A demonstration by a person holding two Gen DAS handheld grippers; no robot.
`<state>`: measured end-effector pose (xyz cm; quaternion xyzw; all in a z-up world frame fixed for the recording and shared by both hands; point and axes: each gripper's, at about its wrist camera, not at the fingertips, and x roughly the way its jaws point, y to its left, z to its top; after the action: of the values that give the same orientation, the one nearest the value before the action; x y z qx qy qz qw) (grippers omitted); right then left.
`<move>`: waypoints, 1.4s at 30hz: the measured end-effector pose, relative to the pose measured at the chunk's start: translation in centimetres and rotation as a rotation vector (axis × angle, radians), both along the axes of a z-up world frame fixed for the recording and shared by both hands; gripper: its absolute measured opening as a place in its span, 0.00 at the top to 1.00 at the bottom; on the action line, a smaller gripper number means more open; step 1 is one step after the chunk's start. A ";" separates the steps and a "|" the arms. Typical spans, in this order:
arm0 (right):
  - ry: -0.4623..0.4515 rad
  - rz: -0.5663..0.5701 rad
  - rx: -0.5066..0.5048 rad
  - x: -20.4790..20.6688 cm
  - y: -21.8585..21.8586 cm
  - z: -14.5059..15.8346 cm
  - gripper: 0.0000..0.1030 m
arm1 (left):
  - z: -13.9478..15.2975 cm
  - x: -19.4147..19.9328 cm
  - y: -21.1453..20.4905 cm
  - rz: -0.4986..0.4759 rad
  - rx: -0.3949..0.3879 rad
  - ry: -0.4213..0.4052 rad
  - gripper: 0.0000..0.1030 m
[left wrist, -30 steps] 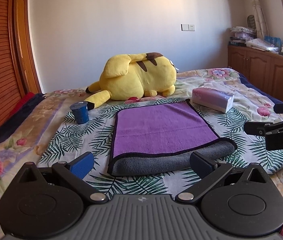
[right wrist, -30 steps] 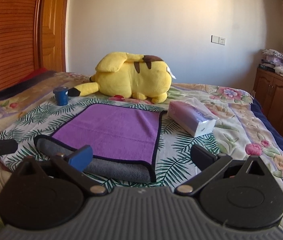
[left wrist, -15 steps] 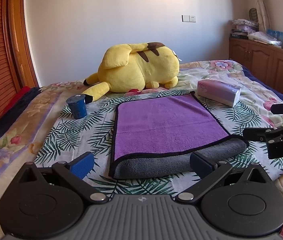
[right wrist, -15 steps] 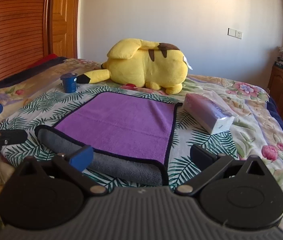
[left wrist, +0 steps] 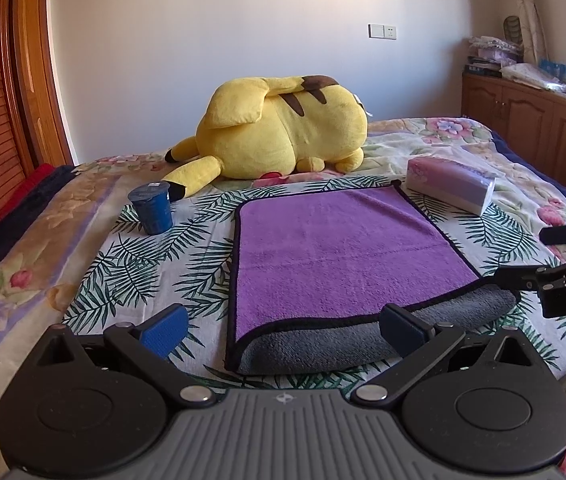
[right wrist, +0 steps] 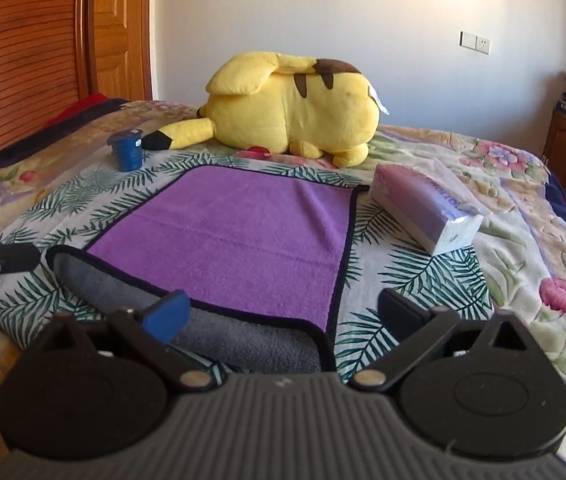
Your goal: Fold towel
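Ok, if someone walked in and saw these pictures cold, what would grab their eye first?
Probably the big yellow plush toy with brown stripes, lying on its side at the far end of the flower-patterned bed cover. Next, the purple towel with a black edge and grey underside, spread in the middle on a palm-leaf sheet, with its near edge turned up. Both open claws, left and right, sit just short of that edge.

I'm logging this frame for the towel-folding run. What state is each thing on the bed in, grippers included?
Purple and grey towel with black trim: lying on the bed, purple layer on top, grey fold showing at the near edge, not gripped.
Left gripper: fingers open, empty.
Right gripper: fingers open, empty.
Dark blue cup: upright.
Yellow plush toy: lying down.
Purple tissue pack: lying flat beside the towel.
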<state>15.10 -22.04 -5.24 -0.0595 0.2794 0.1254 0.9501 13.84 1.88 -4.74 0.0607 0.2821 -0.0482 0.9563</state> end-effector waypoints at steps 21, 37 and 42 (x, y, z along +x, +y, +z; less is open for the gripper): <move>0.109 0.024 -0.004 3.2 -0.1 -2.2 0.19 | -2.4 3.7 2.3 -0.023 -0.022 0.090 0.53; 0.203 0.027 0.040 4.4 -0.8 -3.3 0.25 | -5.0 5.8 3.8 -0.013 -0.052 0.200 0.66; 0.235 0.030 0.051 4.7 -1.0 -3.7 0.31 | -5.5 5.8 3.8 -0.020 -0.048 0.211 0.75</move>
<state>19.79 -23.04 -8.96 -0.0244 0.3846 0.1527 0.9100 19.63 5.63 -10.24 0.0353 0.3792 -0.0705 0.9219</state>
